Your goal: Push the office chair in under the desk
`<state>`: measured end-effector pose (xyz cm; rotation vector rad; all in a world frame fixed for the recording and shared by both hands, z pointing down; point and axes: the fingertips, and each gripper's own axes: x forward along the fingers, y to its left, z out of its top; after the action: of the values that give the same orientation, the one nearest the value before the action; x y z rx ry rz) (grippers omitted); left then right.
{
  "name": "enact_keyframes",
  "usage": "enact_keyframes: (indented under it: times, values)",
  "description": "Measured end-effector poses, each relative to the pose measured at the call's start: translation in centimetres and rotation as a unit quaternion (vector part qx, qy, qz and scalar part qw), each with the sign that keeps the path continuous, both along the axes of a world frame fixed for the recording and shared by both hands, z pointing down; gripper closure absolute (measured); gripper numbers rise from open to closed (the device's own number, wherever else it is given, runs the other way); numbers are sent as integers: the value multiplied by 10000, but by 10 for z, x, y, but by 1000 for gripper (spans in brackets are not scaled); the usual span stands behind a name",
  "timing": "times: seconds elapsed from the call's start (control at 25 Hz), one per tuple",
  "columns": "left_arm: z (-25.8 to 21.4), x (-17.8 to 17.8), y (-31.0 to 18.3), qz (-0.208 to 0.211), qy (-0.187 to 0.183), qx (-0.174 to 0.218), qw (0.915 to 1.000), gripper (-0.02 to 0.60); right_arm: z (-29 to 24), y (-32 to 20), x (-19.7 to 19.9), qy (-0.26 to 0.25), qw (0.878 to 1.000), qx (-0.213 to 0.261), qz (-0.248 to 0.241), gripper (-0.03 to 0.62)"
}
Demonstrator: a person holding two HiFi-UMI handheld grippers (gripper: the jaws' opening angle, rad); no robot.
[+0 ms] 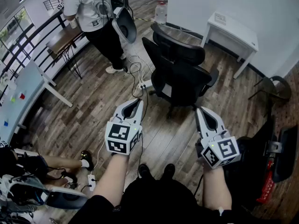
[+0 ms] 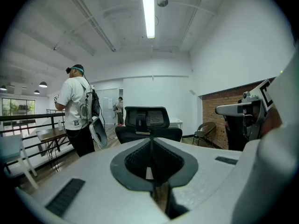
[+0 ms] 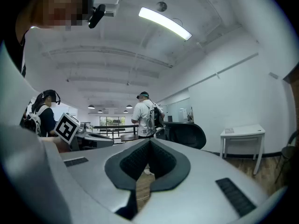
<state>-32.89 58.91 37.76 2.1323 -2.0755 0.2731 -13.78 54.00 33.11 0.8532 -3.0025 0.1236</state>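
Observation:
A black office chair [image 1: 180, 69] stands on the wooden floor, away from the small white desk [image 1: 232, 34] by the white wall at the upper right. My left gripper [image 1: 139, 101] is shut and empty, a short way in front of the chair's near side. My right gripper [image 1: 199, 111] is also shut and empty, just short of the chair's base. In the left gripper view the chair [image 2: 147, 124] is straight ahead past the shut jaws. The right gripper view has the chair [image 3: 186, 133] slightly right of centre and the desk [image 3: 243, 135] further right.
A person in a white shirt [image 1: 91, 13] stands left of the chair holding a device. Cables and a power strip [image 1: 140, 78] lie on the floor beside the chair. A railing and tables [image 1: 32, 78] line the left. Another person [image 1: 28, 171] sits at lower left. Dark equipment [image 1: 271, 162] stands at right.

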Motion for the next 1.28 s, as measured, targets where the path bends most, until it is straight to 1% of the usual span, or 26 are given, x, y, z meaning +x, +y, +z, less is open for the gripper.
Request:
enact_keyframes:
  times: [0.16,0.4,0.68,0.8,0.88,1.08,1.28]
  values:
    - [7,-5,6,37,8,-6,10000,558,7,6,-9,27,10000,-7,-14,591]
    - [15,-22,15,76,68,-42,9999,558,12,15,-29,71,10000,-23,-12,591]
    - [18,-38,24,240,47,-62,9997,558,14,28,-46,29,10000,-75,47,591]
    - [22,-45,22,304,46,-83,9995,558,18,36,-52,41,9999,-66,65,591]
    - [26,-48,17,349,81,-112,9993,558,25,36,-51,49,9998,-160,112,591]
    - [36,-53,-4,467,120,-199,9986,558,42,13,-44,-28,9983,-440,380,591]
    - [44,-60,-39,565,121,-304,9979,558,50,-29,-56,-95,9971,-597,470,589]
